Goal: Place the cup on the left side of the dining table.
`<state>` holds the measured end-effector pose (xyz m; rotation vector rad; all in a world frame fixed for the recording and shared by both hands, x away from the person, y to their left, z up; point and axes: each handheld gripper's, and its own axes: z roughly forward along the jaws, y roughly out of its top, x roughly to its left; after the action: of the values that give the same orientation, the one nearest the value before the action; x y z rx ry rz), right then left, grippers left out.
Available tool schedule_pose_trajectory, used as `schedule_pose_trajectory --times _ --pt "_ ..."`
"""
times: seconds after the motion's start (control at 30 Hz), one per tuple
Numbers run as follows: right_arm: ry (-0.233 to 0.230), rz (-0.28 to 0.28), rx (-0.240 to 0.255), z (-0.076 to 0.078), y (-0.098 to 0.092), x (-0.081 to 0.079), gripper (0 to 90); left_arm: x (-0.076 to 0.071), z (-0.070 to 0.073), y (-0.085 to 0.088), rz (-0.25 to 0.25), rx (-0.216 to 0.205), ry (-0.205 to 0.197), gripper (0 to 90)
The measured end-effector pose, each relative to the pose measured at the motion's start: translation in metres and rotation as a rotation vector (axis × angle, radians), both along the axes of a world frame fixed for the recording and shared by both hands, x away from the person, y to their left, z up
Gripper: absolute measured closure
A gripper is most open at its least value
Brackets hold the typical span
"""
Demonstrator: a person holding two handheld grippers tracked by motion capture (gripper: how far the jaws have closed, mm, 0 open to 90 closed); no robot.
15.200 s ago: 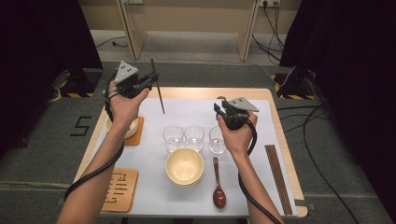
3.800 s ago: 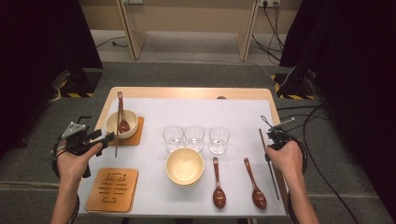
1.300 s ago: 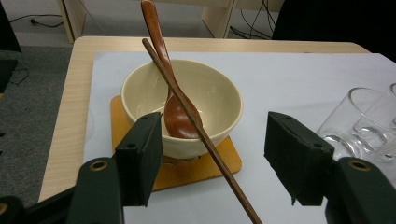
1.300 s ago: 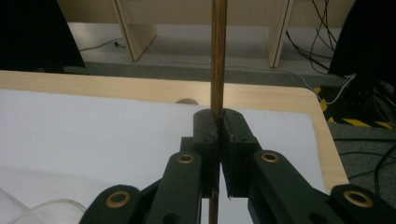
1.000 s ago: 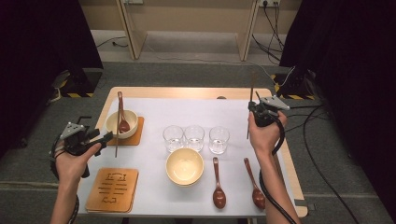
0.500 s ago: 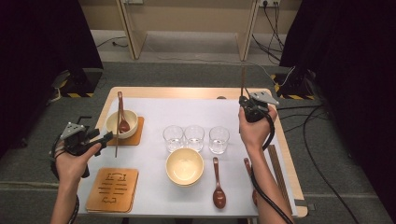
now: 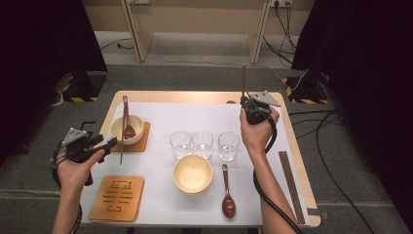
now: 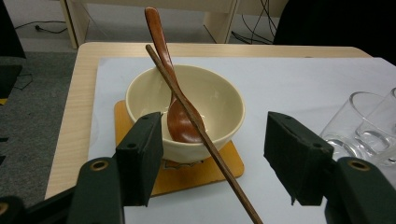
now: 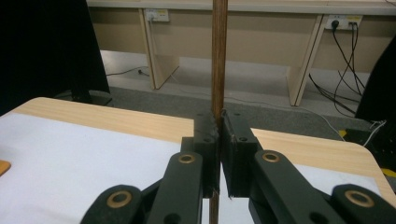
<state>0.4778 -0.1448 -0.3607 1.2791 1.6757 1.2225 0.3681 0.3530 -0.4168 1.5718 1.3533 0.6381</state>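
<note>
Two grippers: one is working in each of the person's hands, over a counter [image 7: 160,97] covered by a white mat.
Right gripper [image 7: 246,104]: it is hovering above the far right part of the counter, its fingers clenched on a single brown chopstick [image 9: 219,56].
Held chopstick: it is standing upright between the pressed pads, rising above the gripper and poking out a little beneath it; in the high view it is pointing toward the far edge of the counter.
Left gripper [image 8: 212,154]: it is waiting at the near left edge of the counter, fingers released and standing wide apart.
Second chopstick [image 8: 201,133]: it is leaning on the rim of the cream bowl [image 8: 219,100] and slanting down through the gap between the spread fingers, touching neither pad as far as I can see.
Cream bowl: it is sitting on an orange coaster [image 8: 205,168] at the left, with a brown spoon [image 8: 180,121] resting inside, handle leaning past the far rim.
Middle of the counter: three clear glasses [image 7: 202,144] are standing in a row, with another cream bowl [image 7: 192,174] just in front of them and a brown spoon [image 7: 228,195] lying to its right.
Right edge: a pair of chopsticks [image 7: 291,185] is lying lengthwise near the edge.
Near left corner: a wooden coaster [image 7: 117,197] is lying flat.
</note>
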Motion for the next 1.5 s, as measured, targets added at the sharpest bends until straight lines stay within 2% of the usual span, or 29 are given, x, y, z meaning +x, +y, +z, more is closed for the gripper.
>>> schedule_pose_trajectory --times 0.53,0.63,0.97,1.17,1.5 --pt "-0.023 0.029 0.013 0.003 0.019 0.006 85.5 0.0 0.0 -0.001 -0.002 0.004 -0.002 36.9" --pt "-0.039 0.035 0.018 0.003 0.023 0.006 85.5 0.0 0.0 -0.001 -0.001 0.002 -0.004 36.9" --pt "-0.043 0.059 0.032 0.003 0.036 0.007 85.5 0.0 0.002 -0.003 0.002 0.009 -0.016 36.5" --pt "-0.049 0.072 0.044 0.004 0.041 0.007 85.5 0.006 0.006 -0.008 -0.018 0.032 -0.022 36.5" --pt "-0.049 0.092 0.05 0.002 0.051 0.008 85.5 0.016 0.013 -0.017 -0.039 0.039 -0.036 36.2"
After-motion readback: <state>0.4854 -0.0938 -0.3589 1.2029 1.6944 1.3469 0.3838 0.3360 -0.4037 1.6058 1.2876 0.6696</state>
